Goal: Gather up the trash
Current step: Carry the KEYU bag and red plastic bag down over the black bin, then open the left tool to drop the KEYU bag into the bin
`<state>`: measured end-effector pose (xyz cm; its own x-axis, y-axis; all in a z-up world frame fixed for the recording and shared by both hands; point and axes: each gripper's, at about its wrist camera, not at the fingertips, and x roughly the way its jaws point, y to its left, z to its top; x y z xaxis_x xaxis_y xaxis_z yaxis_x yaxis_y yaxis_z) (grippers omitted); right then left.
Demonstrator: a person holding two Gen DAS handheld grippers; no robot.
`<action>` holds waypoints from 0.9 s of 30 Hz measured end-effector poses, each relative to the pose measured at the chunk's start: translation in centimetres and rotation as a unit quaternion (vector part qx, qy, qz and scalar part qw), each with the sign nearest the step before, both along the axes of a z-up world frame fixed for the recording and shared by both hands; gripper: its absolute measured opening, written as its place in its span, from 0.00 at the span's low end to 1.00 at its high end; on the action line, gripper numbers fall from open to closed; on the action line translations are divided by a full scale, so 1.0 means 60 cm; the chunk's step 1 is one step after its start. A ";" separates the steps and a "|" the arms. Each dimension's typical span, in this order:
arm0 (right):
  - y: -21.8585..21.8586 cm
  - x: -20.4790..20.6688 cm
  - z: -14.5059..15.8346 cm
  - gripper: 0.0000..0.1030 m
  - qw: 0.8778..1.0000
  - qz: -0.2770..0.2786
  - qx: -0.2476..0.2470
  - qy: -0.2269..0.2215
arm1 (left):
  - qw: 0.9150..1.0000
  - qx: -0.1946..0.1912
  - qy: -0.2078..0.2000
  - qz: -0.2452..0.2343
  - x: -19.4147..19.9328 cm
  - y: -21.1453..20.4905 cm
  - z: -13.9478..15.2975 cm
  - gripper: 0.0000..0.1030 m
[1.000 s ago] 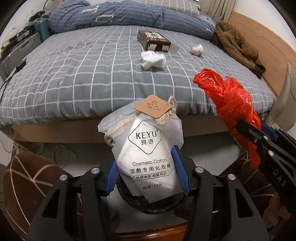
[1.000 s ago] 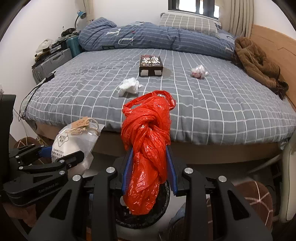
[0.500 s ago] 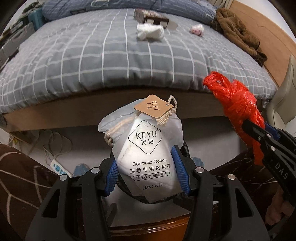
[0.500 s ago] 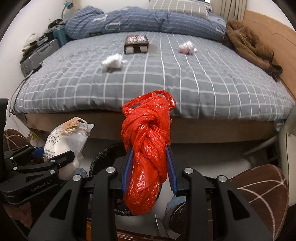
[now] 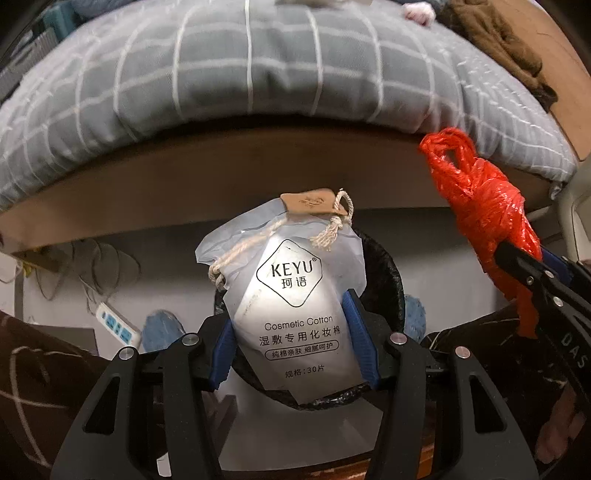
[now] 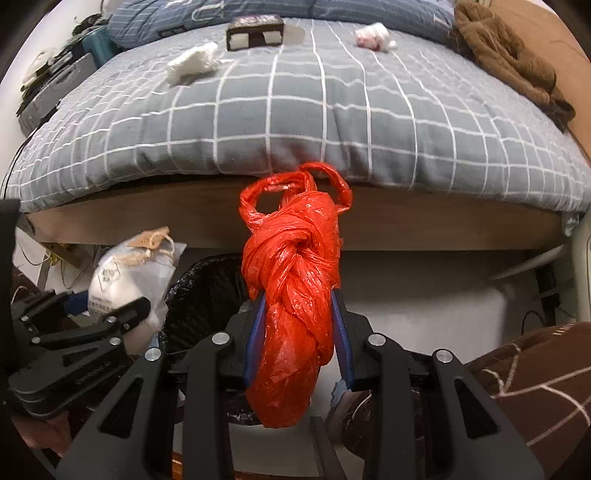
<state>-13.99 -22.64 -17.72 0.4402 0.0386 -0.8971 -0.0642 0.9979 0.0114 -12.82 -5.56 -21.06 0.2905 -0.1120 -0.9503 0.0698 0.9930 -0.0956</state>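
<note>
My left gripper [image 5: 293, 332] is shut on a white KEYU cotton-pad pouch [image 5: 291, 295] with a cord and a tan tag, held over a black-lined trash bin [image 5: 384, 280] on the floor. My right gripper [image 6: 297, 332] is shut on a knotted red plastic bag [image 6: 295, 288], held just right of the bin [image 6: 207, 295]. The red bag [image 5: 480, 214] and the pouch [image 6: 129, 273] each show in the other wrist view. A white crumpled tissue [image 6: 192, 66], a dark box [image 6: 255, 31] and a pinkish wad [image 6: 373, 35] lie on the bed.
The grey checked bed [image 6: 295, 110] with its wooden frame [image 6: 443, 225] stands right ahead. A power strip [image 5: 118, 328] and cables lie on the floor at left. Brown cushions [image 6: 535, 380] sit low at both sides. A brown coat [image 6: 509, 62] lies on the bed's right.
Both grippers have dropped lower and tilted down toward the floor, still holding their loads. The trash bin has come fully into view under the pouch, and the bed top has slid up out of view.
</note>
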 end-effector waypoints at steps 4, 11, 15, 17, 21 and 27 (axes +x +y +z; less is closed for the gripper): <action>0.002 0.014 -0.023 0.31 1.000 -0.002 -0.004 0.016 | 1.000 0.003 0.014 -0.004 0.018 -0.010 -0.027 0.51; -0.004 0.034 -0.054 0.31 0.999 -0.012 -0.023 0.029 | 0.999 0.006 0.034 0.000 0.046 -0.022 -0.068 0.51; -0.022 0.032 -0.070 0.31 0.999 -0.022 -0.028 0.039 | 0.999 0.007 0.048 -0.003 0.053 -0.038 -0.098 0.51; -0.032 0.026 -0.076 0.31 0.998 -0.029 -0.027 0.043 | 0.998 0.010 0.054 -0.012 0.054 -0.051 -0.108 0.51; -0.050 0.021 -0.081 0.31 0.998 -0.043 -0.020 0.049 | 0.998 0.015 0.064 -0.024 0.054 -0.071 -0.124 0.52; -0.037 0.025 -0.086 0.31 0.998 -0.035 -0.015 0.053 | 0.998 0.035 0.048 -0.014 0.052 -0.072 -0.123 0.72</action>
